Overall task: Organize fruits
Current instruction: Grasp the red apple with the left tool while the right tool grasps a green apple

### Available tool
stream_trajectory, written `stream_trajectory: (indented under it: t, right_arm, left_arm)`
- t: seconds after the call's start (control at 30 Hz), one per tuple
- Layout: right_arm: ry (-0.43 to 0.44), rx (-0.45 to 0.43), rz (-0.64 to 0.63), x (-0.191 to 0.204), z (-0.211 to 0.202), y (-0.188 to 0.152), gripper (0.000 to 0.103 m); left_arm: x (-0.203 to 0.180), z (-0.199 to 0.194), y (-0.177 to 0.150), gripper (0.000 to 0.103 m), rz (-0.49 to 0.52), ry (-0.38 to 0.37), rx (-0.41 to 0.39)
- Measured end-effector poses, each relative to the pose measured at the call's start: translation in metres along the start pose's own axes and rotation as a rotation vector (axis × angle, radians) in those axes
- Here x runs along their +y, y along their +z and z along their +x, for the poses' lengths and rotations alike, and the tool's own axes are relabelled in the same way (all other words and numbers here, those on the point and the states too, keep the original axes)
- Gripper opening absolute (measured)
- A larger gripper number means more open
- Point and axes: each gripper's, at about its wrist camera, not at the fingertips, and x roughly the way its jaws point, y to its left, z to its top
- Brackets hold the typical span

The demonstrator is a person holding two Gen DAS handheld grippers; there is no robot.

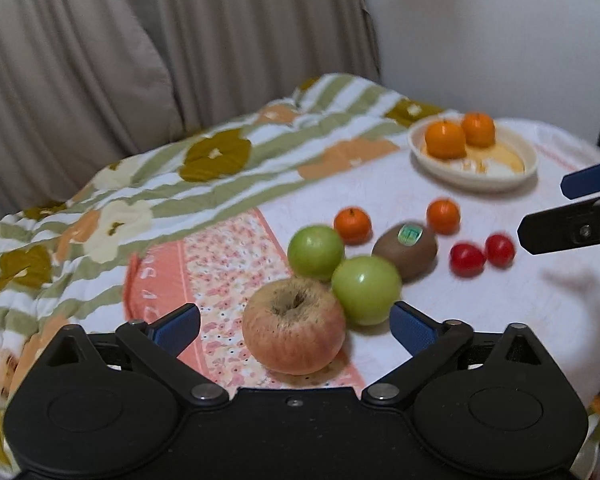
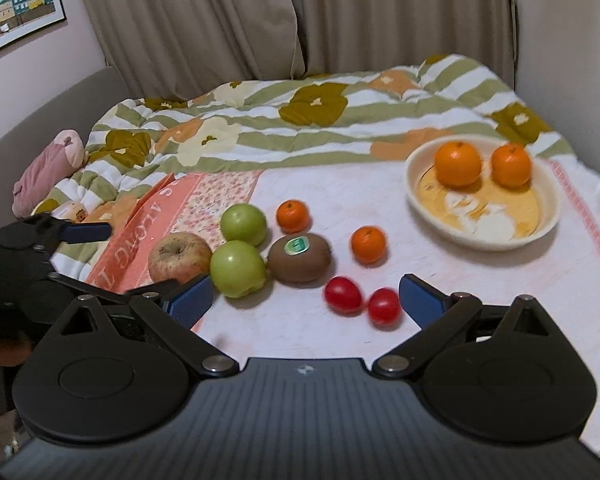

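Cream round plate (image 2: pixel 420 196) holds two oranges (image 2: pixel 458 163) at the far right of the white cloth (image 2: pixel 480 292); a floral striped quilt (image 2: pixel 260 128) and beige curtain (image 2: pixel 220 20) lie behind. Left tool (image 1: pixel 296 326) gapes wide around the blotchy red-yellow apple (image 1: pixel 294 326), not touching; two green apples (image 1: pixel 366 290) crowd just beyond. Right tool (image 2: pixel 306 300) is spread wide, nothing held, near two red cherry tomatoes (image 2: pixel 342 294) beside a stickered brown kiwi (image 2: pixel 299 258)

A bed (image 2: pixel 44 112) is carrying a floral quilt (image 2: pixel 300 120) across mid-frame and a white cloth (image 2: pixel 480 300) lower right, fruit and a bowl (image 2: pixel 548 224) sitting on it.
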Motion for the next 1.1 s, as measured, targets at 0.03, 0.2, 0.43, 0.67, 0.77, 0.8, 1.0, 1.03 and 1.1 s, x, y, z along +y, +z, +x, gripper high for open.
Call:
stream_trajectory:
  t: [0.03, 0.2, 0.43, 0.67, 0.77, 0.8, 1.0, 1.03, 1.1]
  right_arm:
    - [0.004, 0.006, 0.011, 0.002, 0.007, -0.001, 0.103]
    - [0.021, 0.020, 0.062, 0.010, 0.035, -0.006, 0.103]
    - [0.030, 0.038, 0.094, 0.018, 0.061, -0.003, 0.103]
    - [0.045, 0.060, 0.105, 0.024, 0.077, 0.000, 0.103]
    - [0.049, 0.069, 0.113, 0.026, 0.083, -0.001, 0.103]
    - [0.051, 0.073, 0.116, 0.026, 0.085, -0.001, 0.103]
    - [0.064, 0.092, 0.142, 0.027, 0.095, -0.002, 0.100]
    - [0.065, 0.093, 0.146, 0.026, 0.097, -0.002, 0.100]
    - [0.070, 0.097, 0.150, 0.027, 0.100, -0.002, 0.098]
  left_arm:
    - [0.002, 0.007, -0.002, 0.098, 0.007, -0.009, 0.008]
    - [0.009, 0.028, -0.006, 0.096, 0.036, -0.042, 0.022]
    - [0.013, 0.048, -0.008, 0.088, 0.063, -0.102, 0.046]
    - [0.017, 0.053, -0.011, 0.080, 0.071, -0.122, 0.052]
    - [0.016, 0.053, -0.011, 0.080, 0.075, -0.120, 0.055]
    - [0.015, 0.053, -0.011, 0.080, 0.076, -0.118, 0.055]
    - [0.016, 0.049, -0.013, 0.079, 0.068, -0.109, 0.056]
    - [0.017, 0.048, -0.014, 0.079, 0.066, -0.107, 0.058]
    - [0.017, 0.046, -0.016, 0.079, 0.063, -0.100, 0.060]
